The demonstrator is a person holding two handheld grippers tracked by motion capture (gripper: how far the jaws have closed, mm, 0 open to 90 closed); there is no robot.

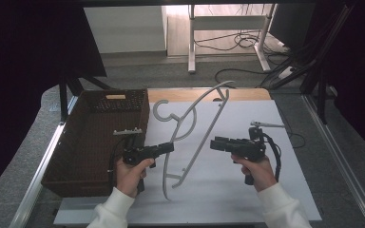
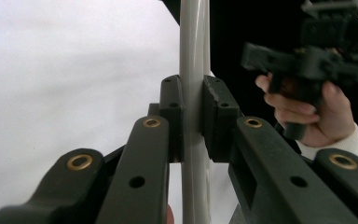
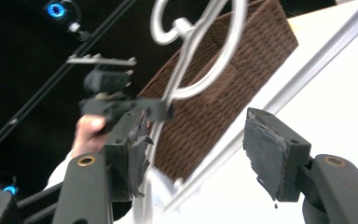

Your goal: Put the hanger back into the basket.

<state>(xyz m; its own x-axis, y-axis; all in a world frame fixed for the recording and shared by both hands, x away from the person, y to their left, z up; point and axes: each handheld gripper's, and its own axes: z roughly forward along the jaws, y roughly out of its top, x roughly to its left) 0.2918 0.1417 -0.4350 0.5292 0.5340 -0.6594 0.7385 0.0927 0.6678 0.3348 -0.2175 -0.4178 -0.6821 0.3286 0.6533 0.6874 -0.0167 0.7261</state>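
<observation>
High view: grey hanger (image 1: 190, 137) held above the white counter (image 1: 237, 190), hook toward the far edge, long axis near-to-far, beside the wicker basket (image 1: 95, 137). Left gripper view: left hand-held gripper (image 2: 192, 119) clamped on its bar. Right gripper view: right hand-held gripper (image 3: 200, 154) wide open, empty. Risk: one-point hold, hanger may pivot or slip.

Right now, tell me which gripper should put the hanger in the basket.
Left, probably. The left gripper is already shut on the hanger and sits next to the basket. The right gripper is open, holds nothing, and is on the hanger's far side from the basket.
</observation>
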